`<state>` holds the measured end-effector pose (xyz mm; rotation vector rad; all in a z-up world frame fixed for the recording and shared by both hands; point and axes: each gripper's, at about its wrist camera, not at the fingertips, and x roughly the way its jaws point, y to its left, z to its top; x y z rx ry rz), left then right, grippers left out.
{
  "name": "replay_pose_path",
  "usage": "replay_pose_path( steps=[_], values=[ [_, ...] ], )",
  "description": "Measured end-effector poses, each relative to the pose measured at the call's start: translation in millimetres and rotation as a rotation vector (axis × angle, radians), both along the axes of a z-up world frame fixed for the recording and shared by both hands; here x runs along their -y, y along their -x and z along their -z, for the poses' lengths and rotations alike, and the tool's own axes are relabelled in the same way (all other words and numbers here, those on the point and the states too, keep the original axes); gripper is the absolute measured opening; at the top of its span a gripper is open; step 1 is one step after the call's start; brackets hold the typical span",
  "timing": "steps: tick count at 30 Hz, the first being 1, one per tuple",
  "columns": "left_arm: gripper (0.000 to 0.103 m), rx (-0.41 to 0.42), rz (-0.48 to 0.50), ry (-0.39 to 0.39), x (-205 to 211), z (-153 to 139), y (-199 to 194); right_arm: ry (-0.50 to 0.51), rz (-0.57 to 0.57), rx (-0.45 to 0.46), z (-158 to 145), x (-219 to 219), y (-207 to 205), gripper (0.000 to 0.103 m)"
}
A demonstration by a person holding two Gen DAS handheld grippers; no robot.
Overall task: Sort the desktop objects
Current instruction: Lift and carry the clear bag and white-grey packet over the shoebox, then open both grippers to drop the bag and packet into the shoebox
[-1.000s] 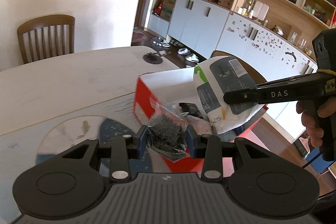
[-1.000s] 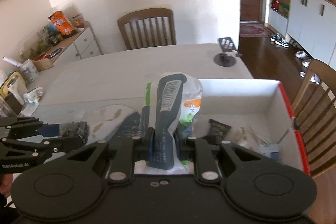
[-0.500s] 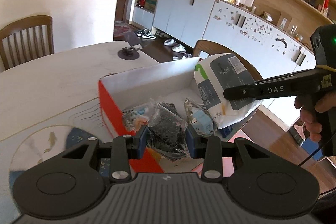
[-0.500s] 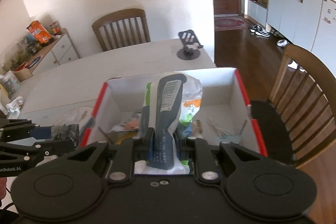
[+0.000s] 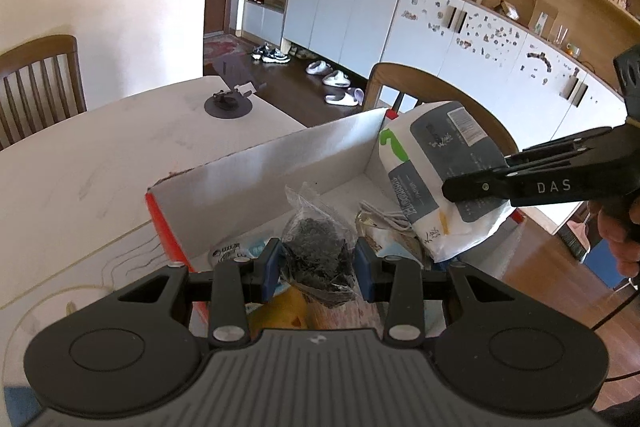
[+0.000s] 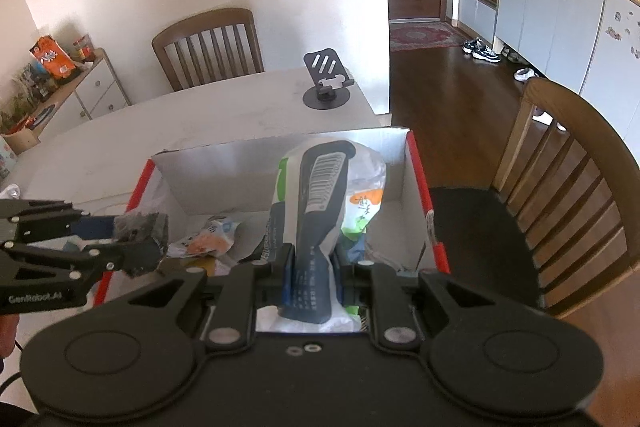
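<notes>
My left gripper (image 5: 318, 264) clamps a dark-filled bag (image 5: 318, 247), my right gripper (image 6: 312, 265) a tissue pack (image 6: 320, 195); I should lower both inside the box (image 5: 280, 167) before parting my jaws.

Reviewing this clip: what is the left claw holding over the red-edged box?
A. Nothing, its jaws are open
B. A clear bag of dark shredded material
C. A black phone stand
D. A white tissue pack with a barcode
B: the left claw is shut on a clear bag of dark shredded material over the box; the right claw holds the tissue pack.
</notes>
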<state>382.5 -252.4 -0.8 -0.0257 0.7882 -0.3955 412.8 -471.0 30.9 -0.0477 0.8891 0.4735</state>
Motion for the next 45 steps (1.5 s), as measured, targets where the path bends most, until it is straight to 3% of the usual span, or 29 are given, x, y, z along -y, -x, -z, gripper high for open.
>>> replay_pose_path(
  steps=[12,32,34,39,41,45],
  values=[
    [0.036,-0.049,0.032,-0.046,15.1,18.2,-36.3,0.078,-0.041,-0.052,21.0,-9.1,-34.3,0.018],
    [0.039,-0.183,0.038,-0.078,26.1,42.9,-68.3,0.087,-0.046,-0.11,43.4,-14.5,-48.1,0.021],
    [0.041,-0.184,0.033,-0.084,25.2,43.7,-69.1,0.092,-0.042,-0.11,44.2,-15.1,-48.6,0.024],
    [0.06,-0.181,0.044,-0.061,24.5,41.9,-66.9,0.1,-0.04,-0.105,44.9,-15.7,-48.3,0.028],
    [0.064,-0.168,0.039,-0.062,26.4,39.7,-65.3,0.104,-0.037,-0.103,44.3,-15.3,-48.4,0.034],
    [0.065,-0.167,0.034,-0.054,25.5,36.9,-64.0,0.111,-0.029,-0.091,41.7,-13.1,-47.2,0.038]
  ],
)
